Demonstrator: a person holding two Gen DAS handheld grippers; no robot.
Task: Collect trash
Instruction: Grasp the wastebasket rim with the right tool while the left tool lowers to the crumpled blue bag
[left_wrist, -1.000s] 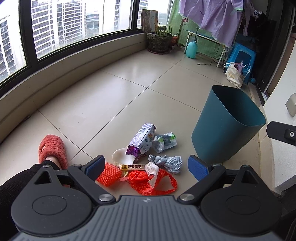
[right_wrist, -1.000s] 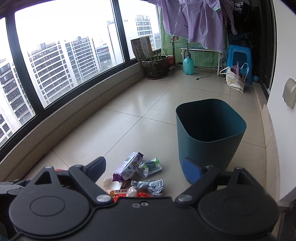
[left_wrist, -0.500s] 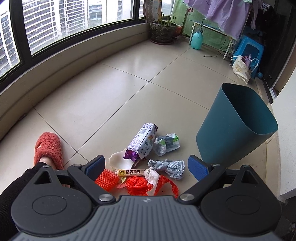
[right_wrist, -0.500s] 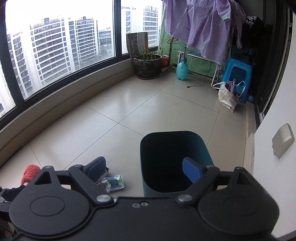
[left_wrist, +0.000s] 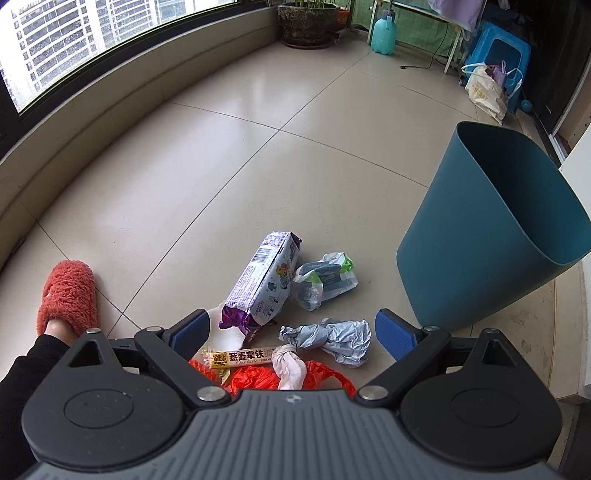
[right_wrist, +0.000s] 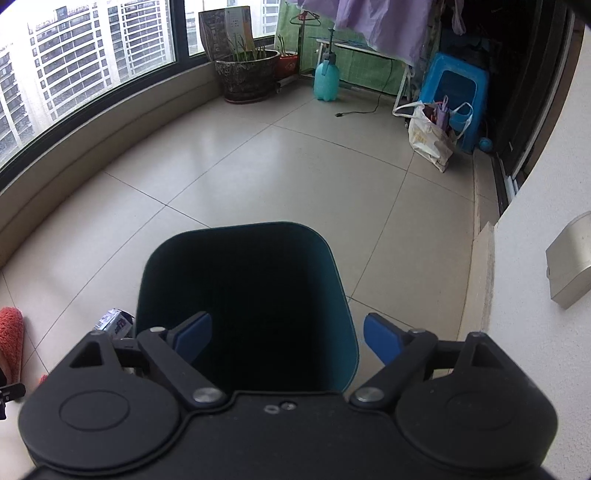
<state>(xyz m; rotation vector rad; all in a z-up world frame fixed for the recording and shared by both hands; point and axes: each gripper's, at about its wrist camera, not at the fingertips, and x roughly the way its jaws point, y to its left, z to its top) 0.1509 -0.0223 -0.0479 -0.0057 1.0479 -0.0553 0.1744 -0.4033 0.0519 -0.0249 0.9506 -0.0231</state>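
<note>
A heap of trash lies on the tile floor in the left wrist view: a purple-white snack packet (left_wrist: 266, 284), a clear plastic bag (left_wrist: 325, 282), crumpled grey-blue paper (left_wrist: 332, 338), a yellow bar wrapper (left_wrist: 240, 357) and a red plastic bag (left_wrist: 266, 378). My left gripper (left_wrist: 293, 334) hangs open just above the heap, touching nothing. To the right of the heap stands a teal bin (left_wrist: 491, 236). My right gripper (right_wrist: 288, 334) hovers over the bin (right_wrist: 243, 295) with its jaws closing slightly. They straddle the bin's right wall without pressing on it and hold nothing.
A foot in an orange slipper (left_wrist: 68, 295) rests left of the heap. At the far end are a plant pot (right_wrist: 247, 74), a teal spray bottle (right_wrist: 325, 79), a blue stool (right_wrist: 454, 96) and a white bag (right_wrist: 428, 140). A white wall (right_wrist: 535, 295) runs close on the right.
My left gripper has come forward and down toward the heap. My right gripper has swung right, from facing the trash to above the bin's mouth.
</note>
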